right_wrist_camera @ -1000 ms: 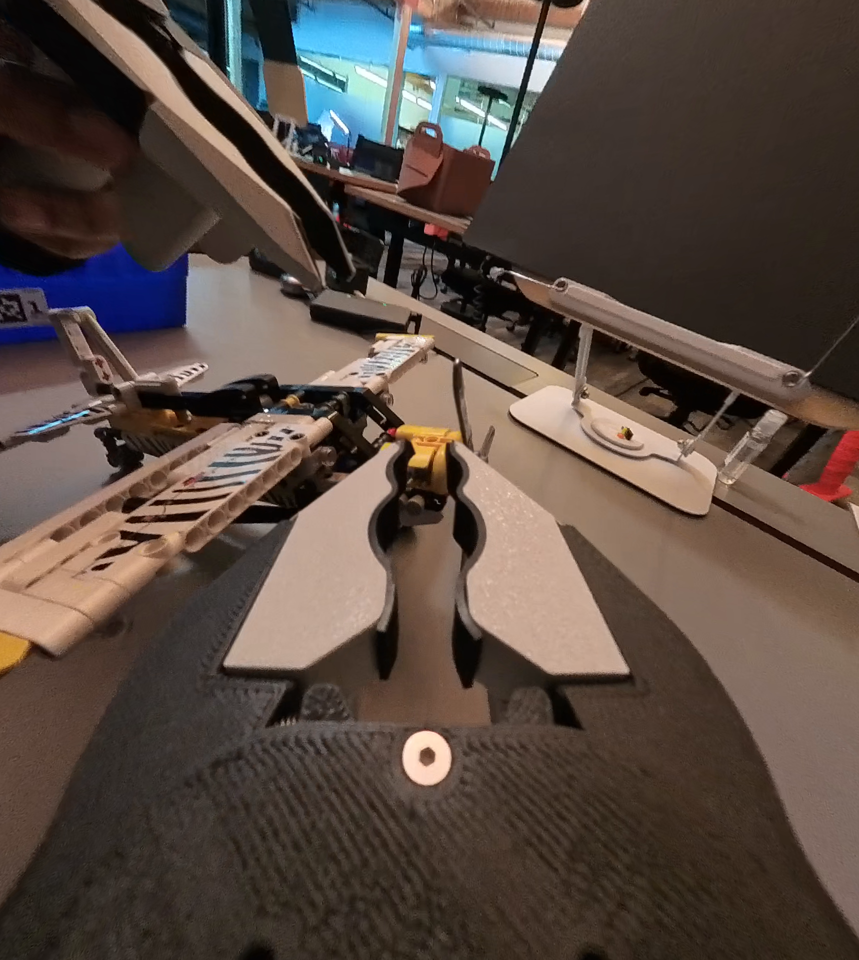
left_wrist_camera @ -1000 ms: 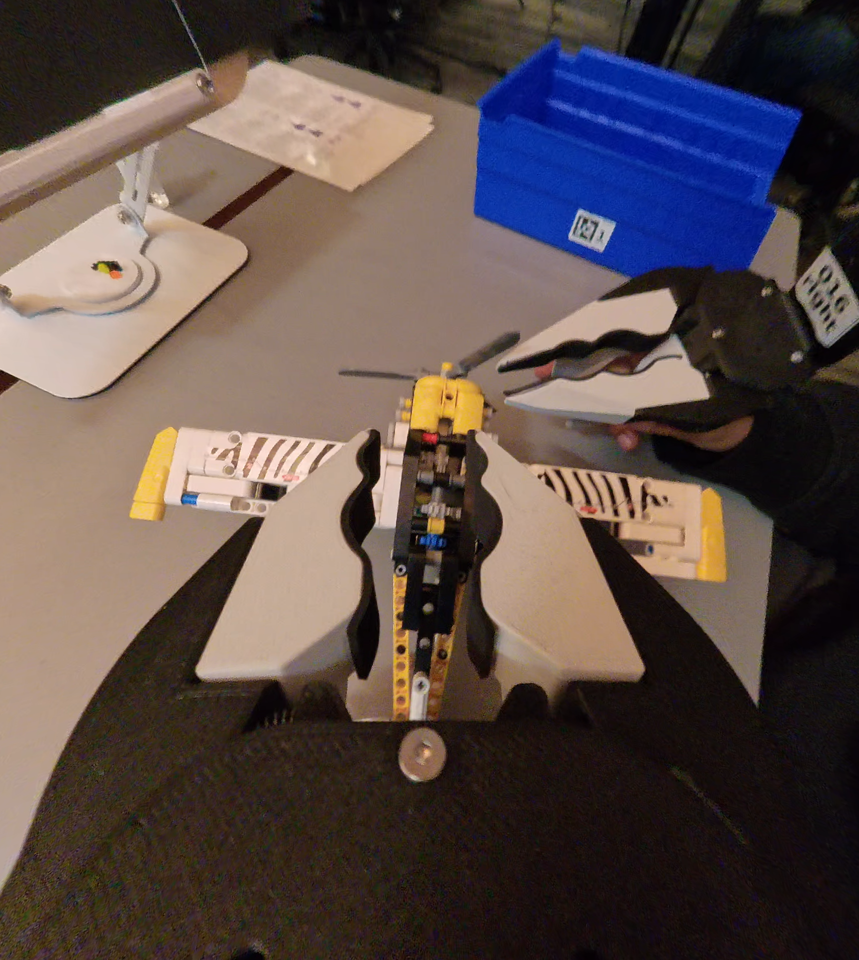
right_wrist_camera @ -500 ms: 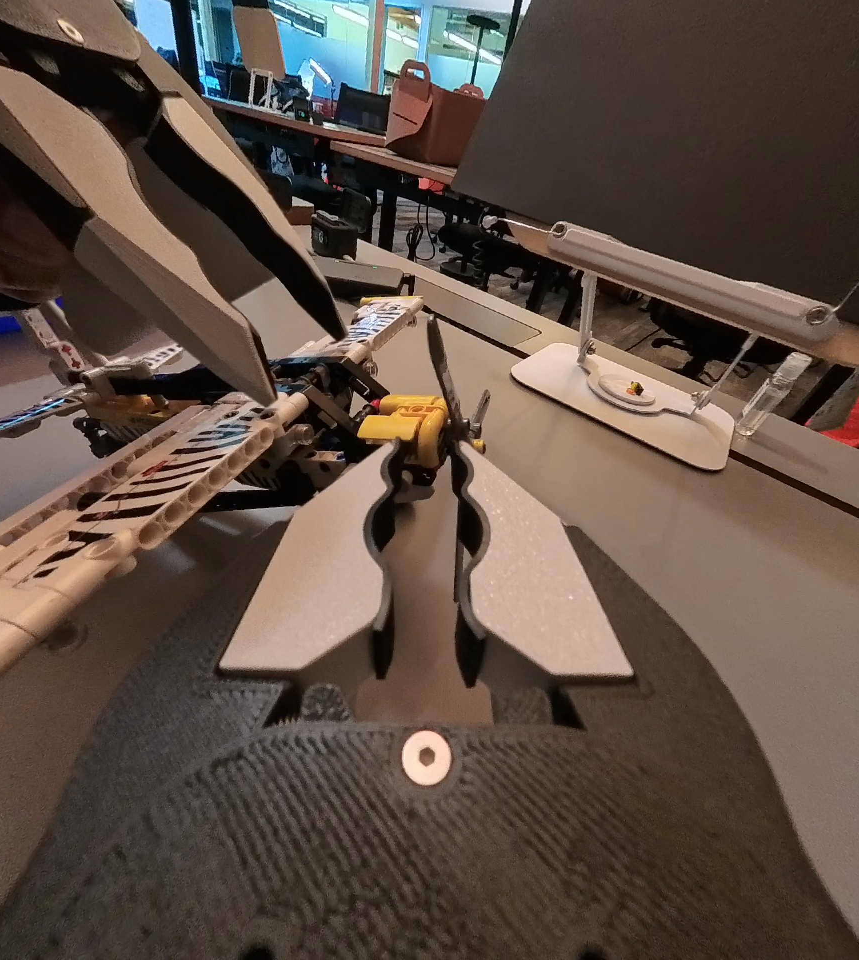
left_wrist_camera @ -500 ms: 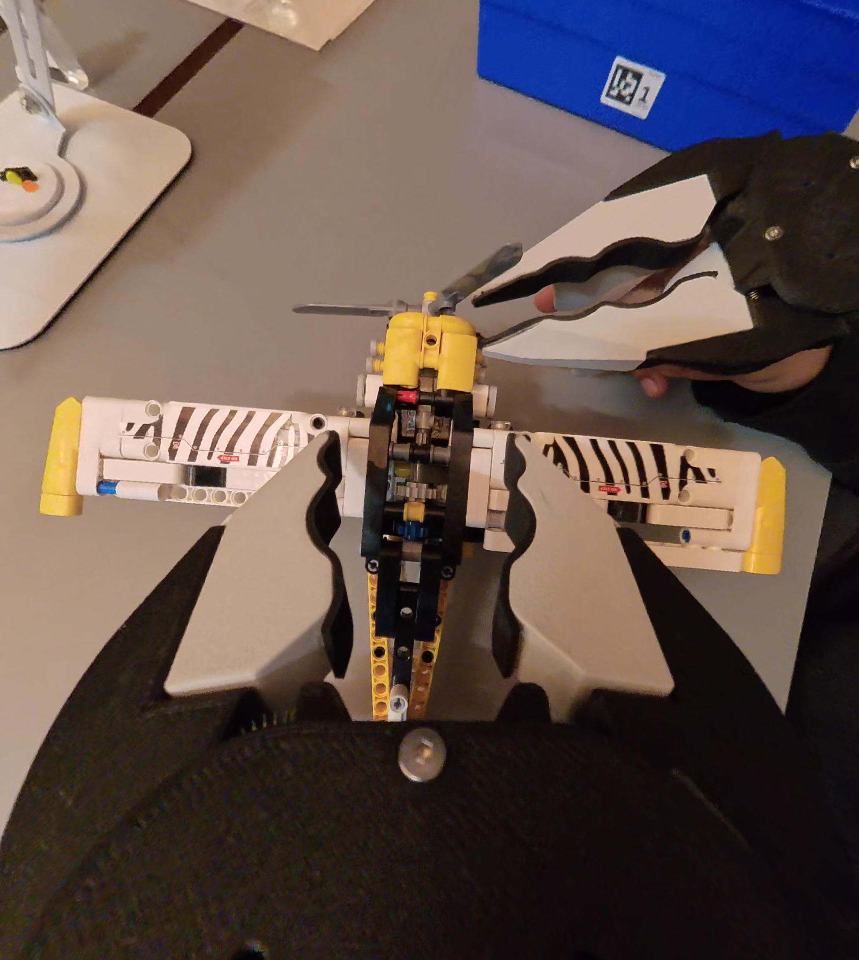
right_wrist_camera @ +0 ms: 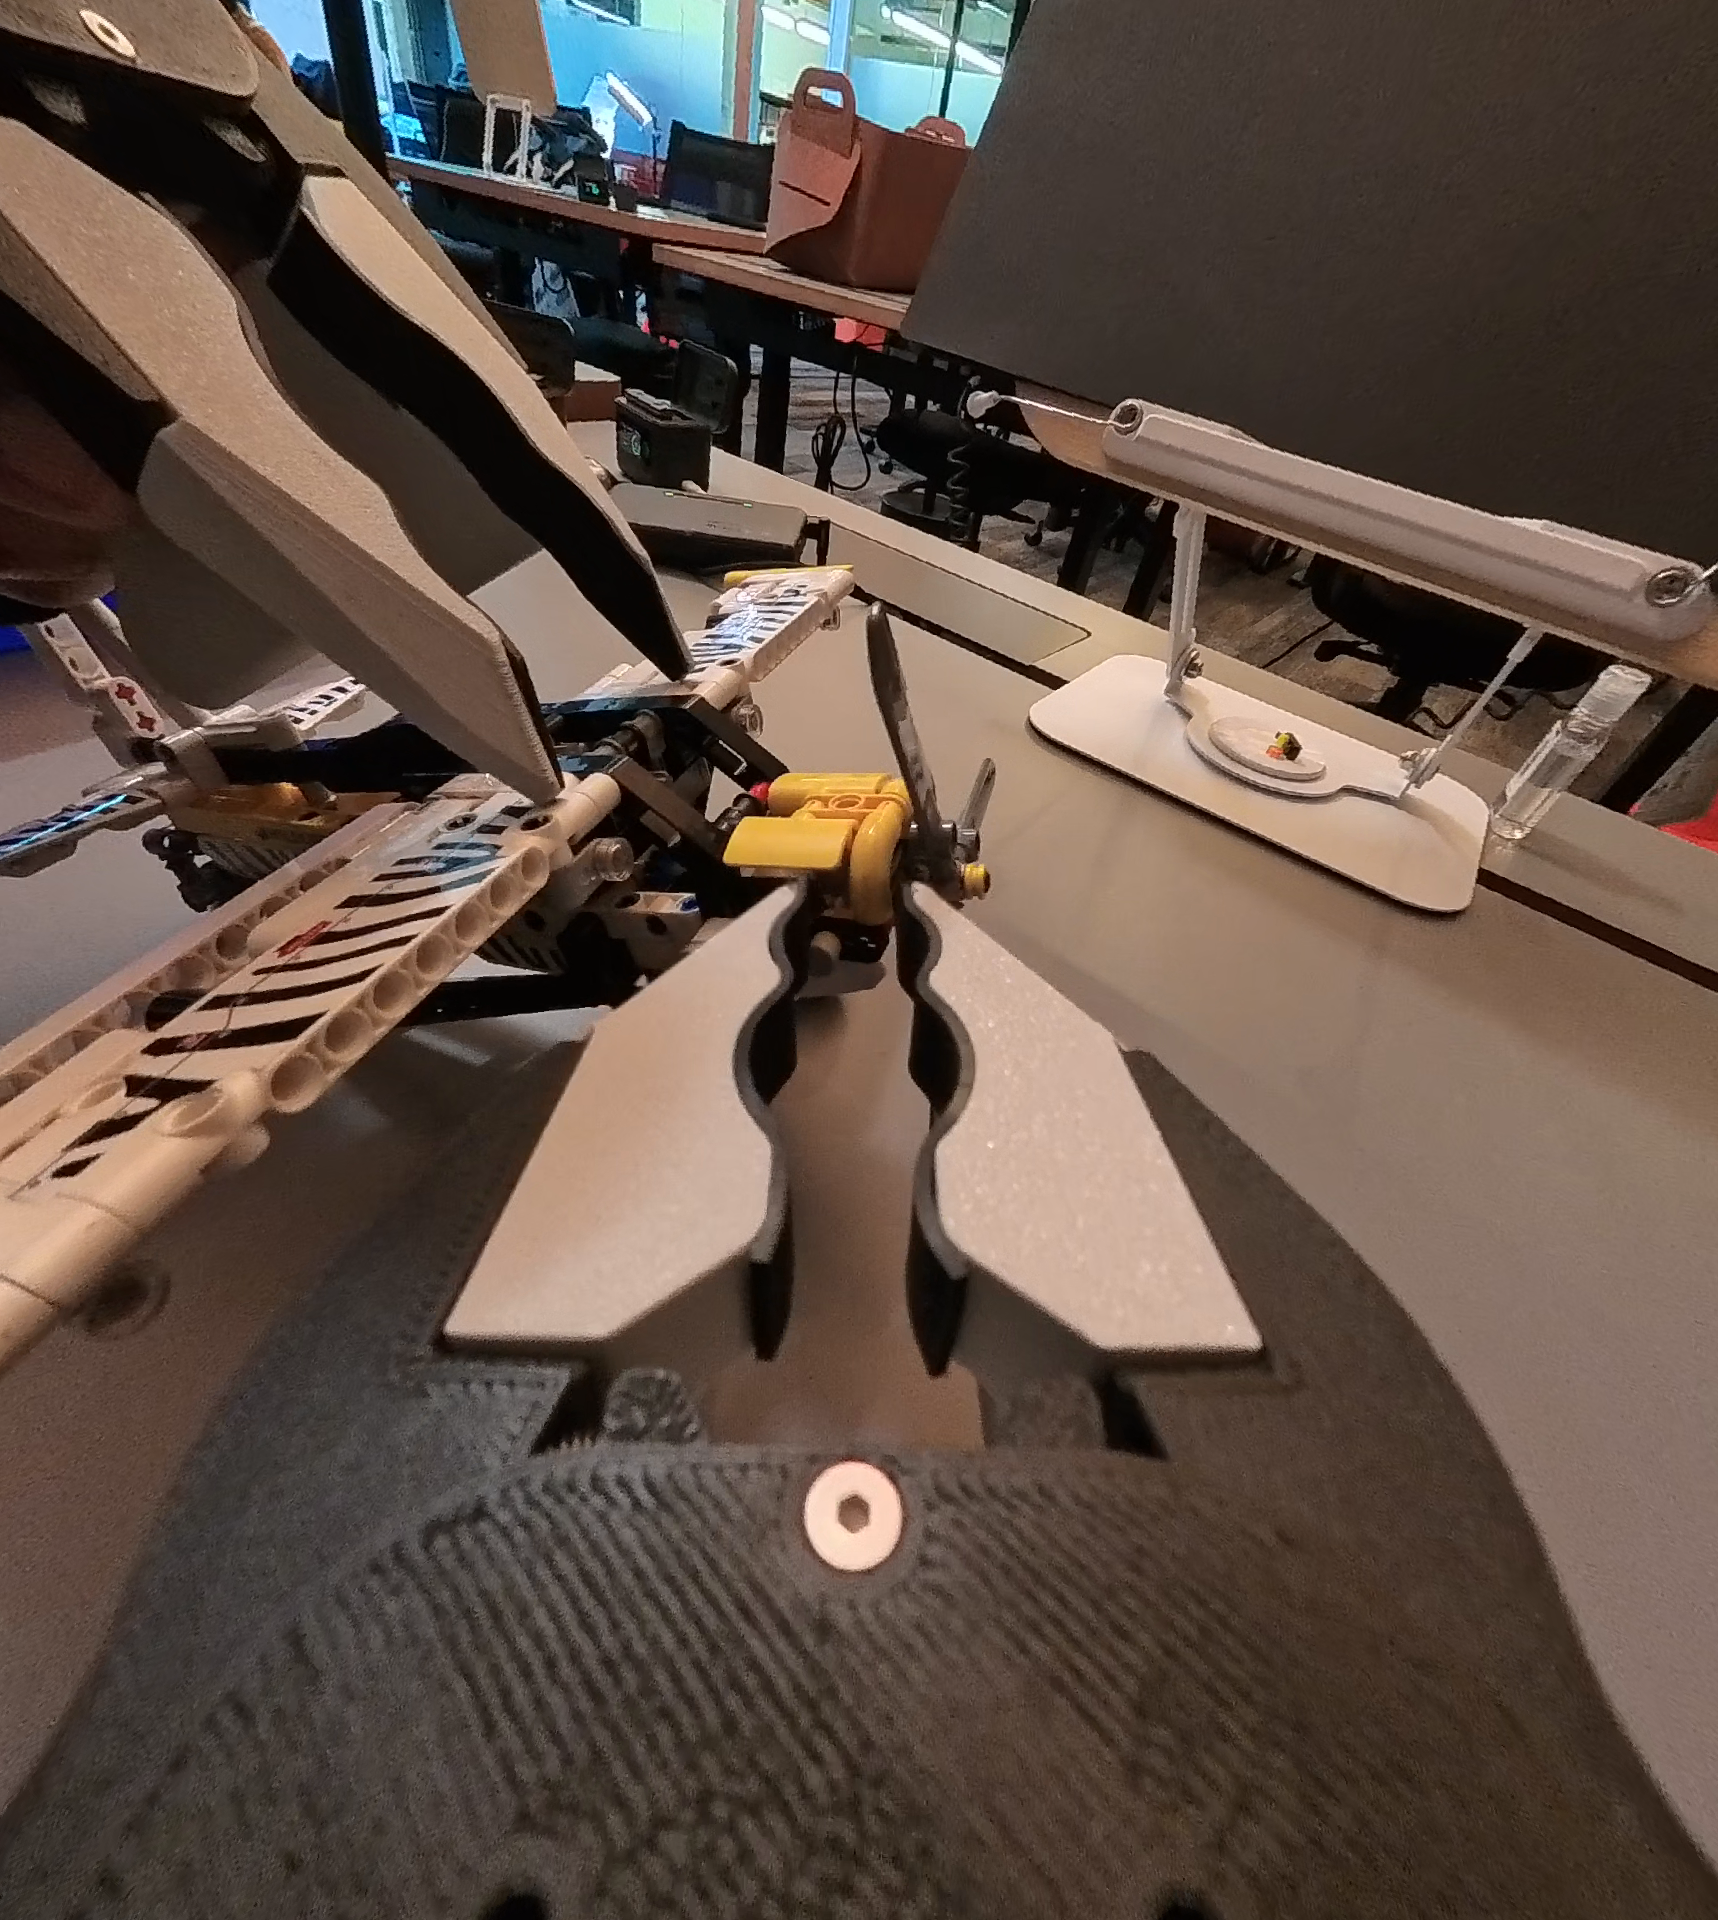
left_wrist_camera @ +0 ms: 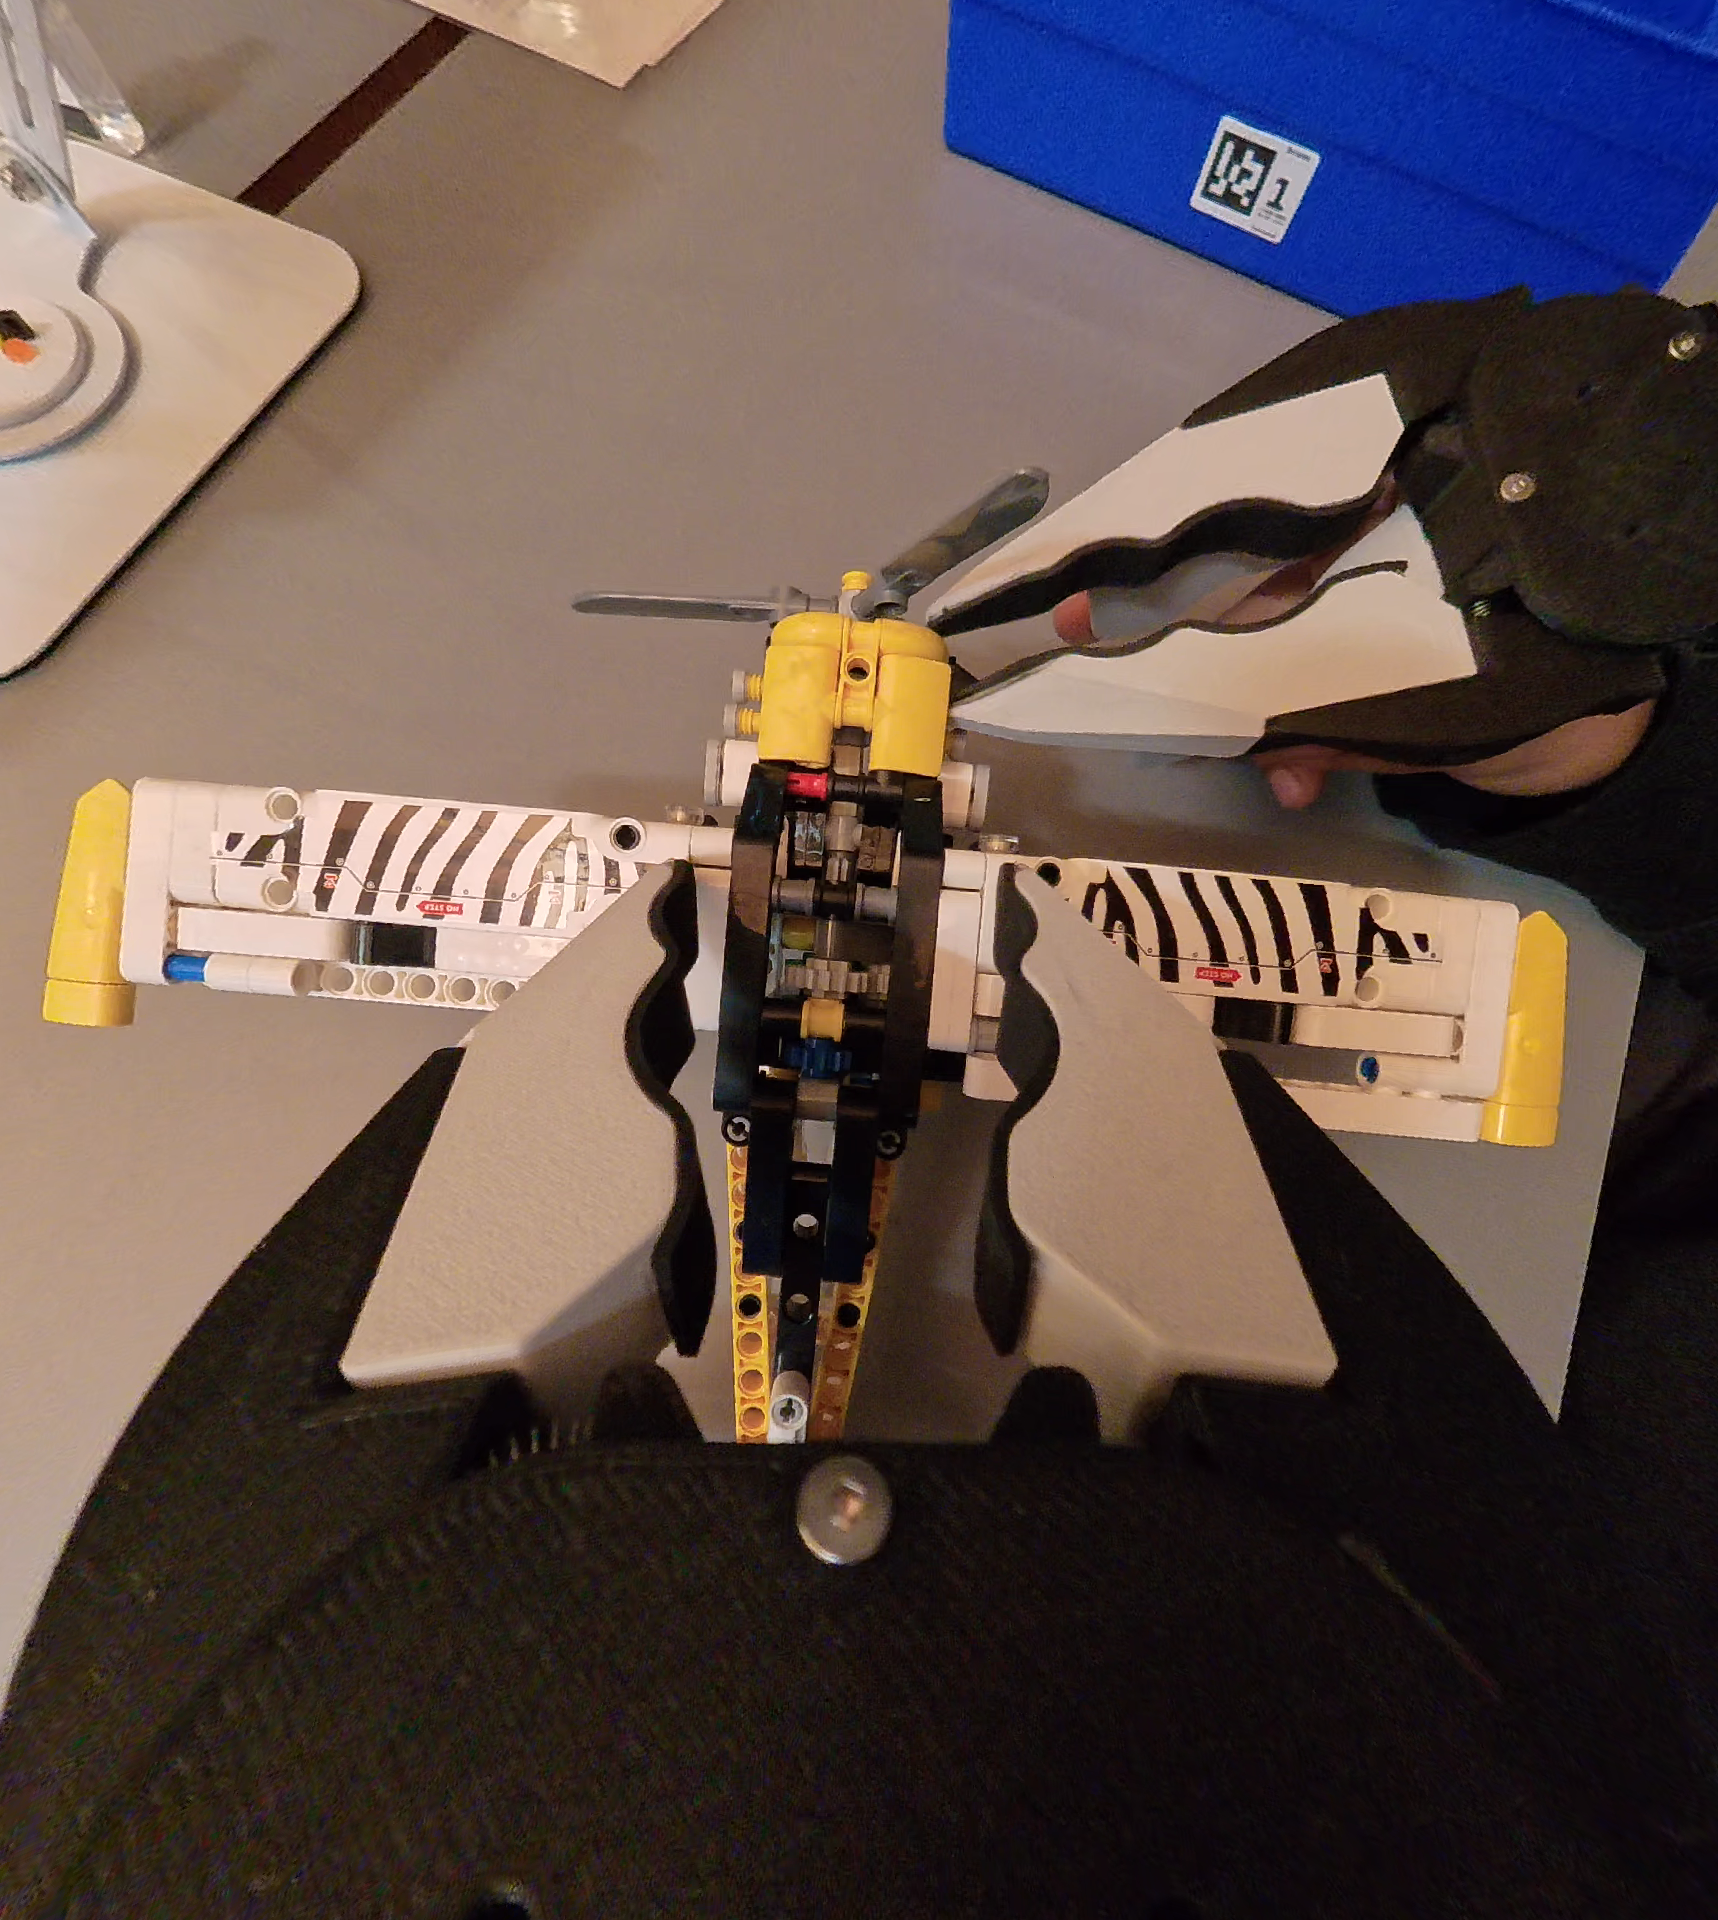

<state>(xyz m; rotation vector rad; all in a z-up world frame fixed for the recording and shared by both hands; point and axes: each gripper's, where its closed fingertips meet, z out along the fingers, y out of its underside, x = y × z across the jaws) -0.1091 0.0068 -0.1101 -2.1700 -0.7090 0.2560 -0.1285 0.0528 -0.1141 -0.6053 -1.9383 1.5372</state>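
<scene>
One brick-built toy plane lay on the table; left tongs gaped around its fuselage, right tongs pinched its yellow nose; one blue bin stood far right.

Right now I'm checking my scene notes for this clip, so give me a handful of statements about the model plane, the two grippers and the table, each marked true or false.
1. The left gripper is clamped on the toy plane's black fuselage. False: its fingers stand apart on either side, with gaps showing.
2. The right gripper sits at the plane's yellow nose, beside the grey propeller. True.
3. The blue bin stands beyond the plane on the grey table. True.
4. The plane's wings are plain white. False: they carry black stripes and yellow tips.
5. The white stand base touches the plane. False: they are apart.
</scene>
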